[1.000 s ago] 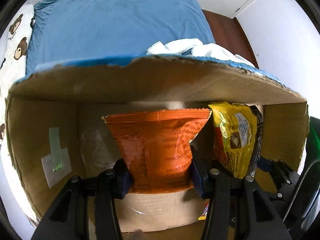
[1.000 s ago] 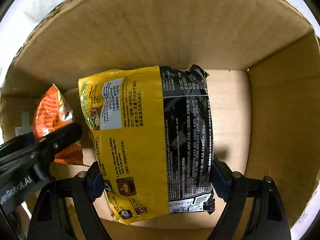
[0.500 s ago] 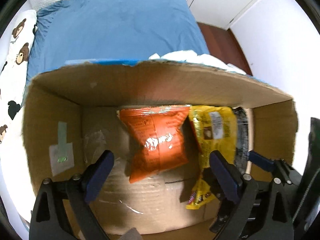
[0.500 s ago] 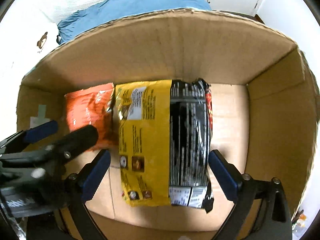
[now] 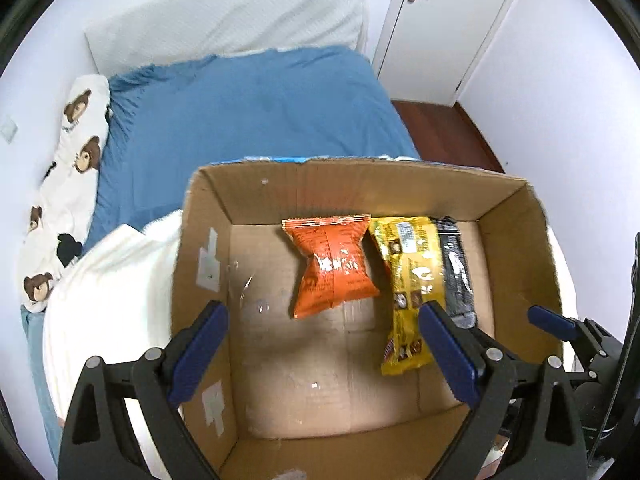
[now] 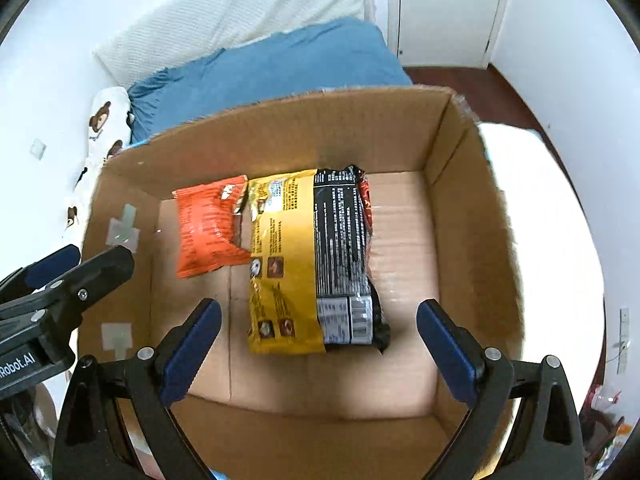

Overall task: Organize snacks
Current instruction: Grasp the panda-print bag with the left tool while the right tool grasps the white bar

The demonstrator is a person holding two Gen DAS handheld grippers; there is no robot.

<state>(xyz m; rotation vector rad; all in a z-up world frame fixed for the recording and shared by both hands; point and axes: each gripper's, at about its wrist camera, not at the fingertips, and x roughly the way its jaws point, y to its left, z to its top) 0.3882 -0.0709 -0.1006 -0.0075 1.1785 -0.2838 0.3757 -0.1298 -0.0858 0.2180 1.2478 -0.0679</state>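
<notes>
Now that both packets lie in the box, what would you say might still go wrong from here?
1. The orange packet lies skewed, its edge meeting the yellow packet; further snacks may not pack neatly.
2. The box seems to rest on soft bedding, so a push could tip it.
3. The left gripper and right gripper, both open, sit close together and might collide.

Orange packet, yellow-and-black packet, brown box (blue sheet)

- Blue bedsheet fills the upper middle of the frame.
- Bear-print pillow lies along the left edge.
- White door stands upper right, above dark wooden floor.
- White blanket sits lower left.
</notes>
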